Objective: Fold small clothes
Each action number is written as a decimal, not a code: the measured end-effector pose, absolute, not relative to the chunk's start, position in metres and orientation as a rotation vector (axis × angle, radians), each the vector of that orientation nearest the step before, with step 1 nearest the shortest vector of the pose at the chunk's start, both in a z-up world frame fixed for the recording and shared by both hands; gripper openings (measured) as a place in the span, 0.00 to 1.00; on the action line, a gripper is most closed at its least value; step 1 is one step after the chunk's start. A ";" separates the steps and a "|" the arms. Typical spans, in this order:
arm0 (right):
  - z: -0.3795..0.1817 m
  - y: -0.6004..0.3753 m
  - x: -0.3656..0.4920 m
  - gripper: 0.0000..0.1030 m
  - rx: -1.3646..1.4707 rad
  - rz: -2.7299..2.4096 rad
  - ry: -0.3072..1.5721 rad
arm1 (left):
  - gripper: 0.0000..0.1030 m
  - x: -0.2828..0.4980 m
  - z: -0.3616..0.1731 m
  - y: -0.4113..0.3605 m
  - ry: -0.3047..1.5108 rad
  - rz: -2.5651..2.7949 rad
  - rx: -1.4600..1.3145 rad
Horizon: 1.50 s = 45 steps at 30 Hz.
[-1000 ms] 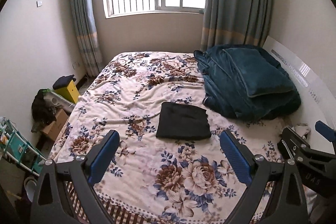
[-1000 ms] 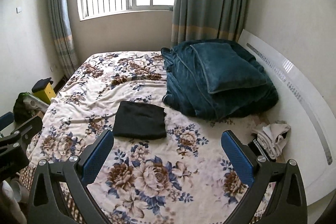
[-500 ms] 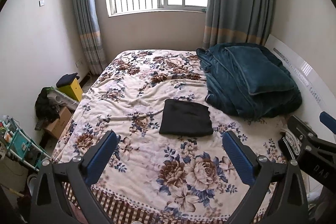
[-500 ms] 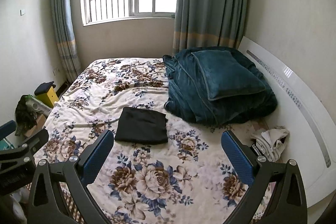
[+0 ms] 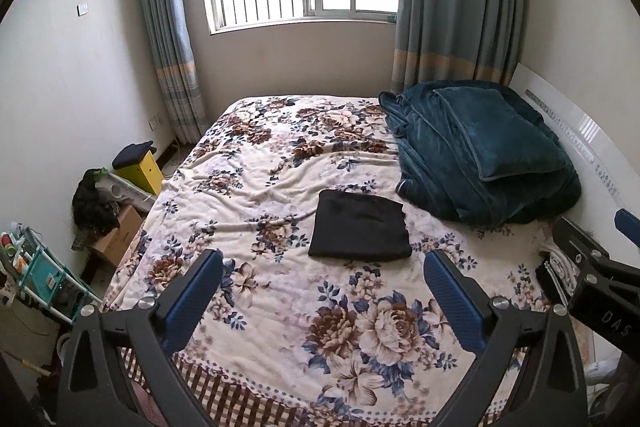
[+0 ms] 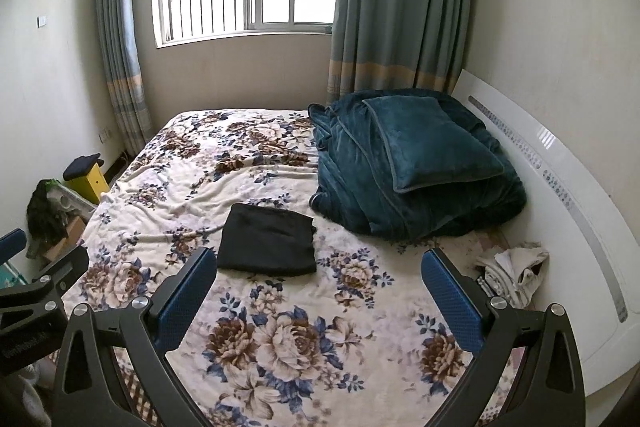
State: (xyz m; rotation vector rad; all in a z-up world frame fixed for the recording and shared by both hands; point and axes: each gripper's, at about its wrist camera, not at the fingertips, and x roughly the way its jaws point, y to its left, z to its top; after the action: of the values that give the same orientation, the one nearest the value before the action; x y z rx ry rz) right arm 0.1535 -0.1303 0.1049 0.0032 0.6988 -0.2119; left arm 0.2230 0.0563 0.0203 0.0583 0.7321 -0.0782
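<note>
Folded black garment [image 5: 360, 226] is laid flat mid-bed on floral bedspread [image 5: 280, 311], just beside teal blanket pile [image 5: 480, 151]. Left gripper [image 5: 323, 297] & right gripper [image 6: 319, 294] are held above near edge, jaws spread wide, nothing gripped.

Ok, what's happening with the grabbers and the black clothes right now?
Left gripper open, empty. Right gripper open, empty. Black garment folded flat on the floral bedspread, untouched. Nothing between fingers and garment.

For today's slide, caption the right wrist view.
Folded black garment lies flat on the floral bedspread; both grippers hover open, empty.
</note>
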 end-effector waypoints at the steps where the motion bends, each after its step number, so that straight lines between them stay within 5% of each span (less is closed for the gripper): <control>1: 0.105 -0.131 0.154 1.00 0.004 -0.211 0.700 | 1.00 0.223 0.020 0.055 0.731 -0.077 0.061; 45: 0.107 -0.131 0.157 1.00 0.028 -0.182 0.703 | 1.00 0.224 0.032 0.054 0.712 -0.051 0.052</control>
State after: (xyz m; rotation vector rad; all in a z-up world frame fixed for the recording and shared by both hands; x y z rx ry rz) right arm 0.1571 -0.1311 0.1067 0.0285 0.7032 -0.1816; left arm 0.2242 0.0544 0.0323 0.0516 0.7117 -0.0513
